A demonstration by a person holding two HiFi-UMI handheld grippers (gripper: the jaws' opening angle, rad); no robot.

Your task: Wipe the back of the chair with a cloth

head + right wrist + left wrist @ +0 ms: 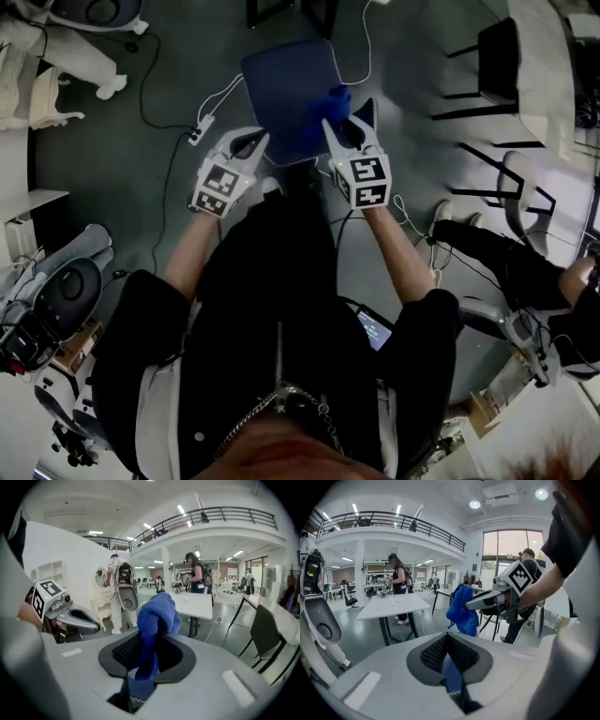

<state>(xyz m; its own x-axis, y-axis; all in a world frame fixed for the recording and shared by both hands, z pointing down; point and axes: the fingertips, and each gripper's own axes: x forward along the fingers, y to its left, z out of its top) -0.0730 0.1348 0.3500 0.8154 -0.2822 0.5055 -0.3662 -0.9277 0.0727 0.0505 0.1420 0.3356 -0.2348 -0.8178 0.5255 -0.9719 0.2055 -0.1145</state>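
Note:
From above, the head view shows a blue padded chair just ahead of me. My right gripper reaches over its near right part, shut on a bunched blue cloth. That cloth bulges up from the shut pads in the right gripper view and hangs from the right gripper in the left gripper view. My left gripper sits at the chair's near left edge, about level with the right one. Its pads meet, and a blue strip shows low in the gap between the fingers.
White cables and a power strip lie on the floor left of the chair. Black chairs and a white table stand at the right. Another person's legs are near right, and white machines stand at the left.

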